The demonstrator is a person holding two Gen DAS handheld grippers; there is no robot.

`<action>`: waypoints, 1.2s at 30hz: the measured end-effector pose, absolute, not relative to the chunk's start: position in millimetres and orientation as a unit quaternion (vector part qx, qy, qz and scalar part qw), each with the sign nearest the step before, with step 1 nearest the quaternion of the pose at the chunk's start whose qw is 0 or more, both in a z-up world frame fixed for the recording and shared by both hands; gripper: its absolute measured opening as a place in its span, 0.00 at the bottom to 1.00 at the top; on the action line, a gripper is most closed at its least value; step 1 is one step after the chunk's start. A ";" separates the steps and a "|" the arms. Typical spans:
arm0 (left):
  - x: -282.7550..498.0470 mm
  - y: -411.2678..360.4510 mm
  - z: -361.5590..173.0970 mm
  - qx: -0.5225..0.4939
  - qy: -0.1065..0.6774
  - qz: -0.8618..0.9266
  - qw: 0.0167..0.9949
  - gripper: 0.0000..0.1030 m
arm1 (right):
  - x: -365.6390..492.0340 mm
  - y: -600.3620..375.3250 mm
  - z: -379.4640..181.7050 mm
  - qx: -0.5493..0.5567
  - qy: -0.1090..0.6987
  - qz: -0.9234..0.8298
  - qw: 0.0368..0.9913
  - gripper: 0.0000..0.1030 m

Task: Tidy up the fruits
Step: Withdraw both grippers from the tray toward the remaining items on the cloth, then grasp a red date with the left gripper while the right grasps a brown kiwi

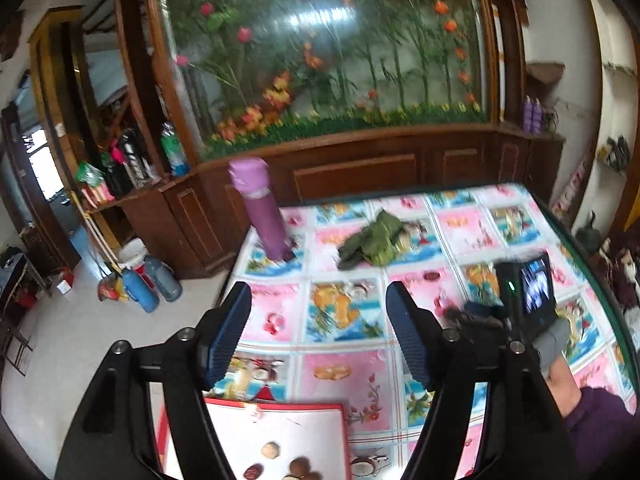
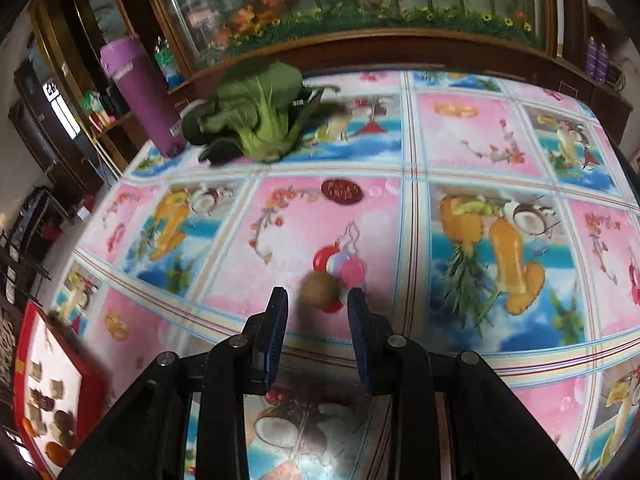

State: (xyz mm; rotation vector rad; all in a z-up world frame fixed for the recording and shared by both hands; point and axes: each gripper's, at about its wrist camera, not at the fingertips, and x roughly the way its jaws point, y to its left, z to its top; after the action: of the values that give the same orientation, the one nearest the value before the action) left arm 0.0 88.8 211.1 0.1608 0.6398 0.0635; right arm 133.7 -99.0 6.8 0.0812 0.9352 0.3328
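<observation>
Right tongs [image 2: 317, 300]: blue ribbed pads parted by a narrow gap, nothing clamped. Just ahead of the tips, slightly left of the gap's middle, lies a small round brown fruit [image 2: 319, 289], dull and rough-skinned, blurred, resting on the table [image 2: 460, 152] over a printed red-and-pink motif. Whether the pads touch it cannot be told; it appears just clear of them.

Left tongs [image 1: 318, 322]: pads set wide apart, empty, poised above the patterned cloth. Below them, at the near edge, a red-rimmed white tray [image 1: 320, 432] carries several small brown and tan fruits [image 1: 300, 468], loosely grouped.

Farther out on the table: a bunch of leafy greens [image 2: 256, 116] and an upright purple flask [image 2: 140, 96] near the far left corner. The gloved hand [image 1: 554, 340] bearing the right tongs shows in the left view.
</observation>
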 end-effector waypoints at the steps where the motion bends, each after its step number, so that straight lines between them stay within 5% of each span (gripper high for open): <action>1: 8.2 86.0 201.9 0.077 0.324 0.027 0.943 0.69 | 133.0 -99.6 4.3 0.037 0.450 0.158 0.878 0.27; 5: 36.5 74.3 174.0 0.069 0.353 0.010 0.933 0.69 | 129.6 -122.5 1.3 0.075 0.444 0.159 0.878 0.09; 20: 174.5 14.7 72.1 -0.010 0.436 -0.047 0.899 0.68 | 105.7 -198.7 -2.4 0.246 0.456 0.205 0.830 0.13; 31: 246.7 -28.1 27.8 -0.006 0.461 -0.029 0.887 0.67 | 102.8 -202.7 8.0 0.262 0.440 0.207 0.834 0.13; 36: 240.2 -31.2 7.5 0.003 0.496 -0.061 0.866 0.29 | 101.9 -203.6 5.1 0.262 0.443 0.199 0.834 0.13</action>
State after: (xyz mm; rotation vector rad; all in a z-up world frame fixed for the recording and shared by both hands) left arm 240.2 -31.2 7.5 0.0063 1.0381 -0.1281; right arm 101.9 -203.6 5.1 0.5546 0.9394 0.4227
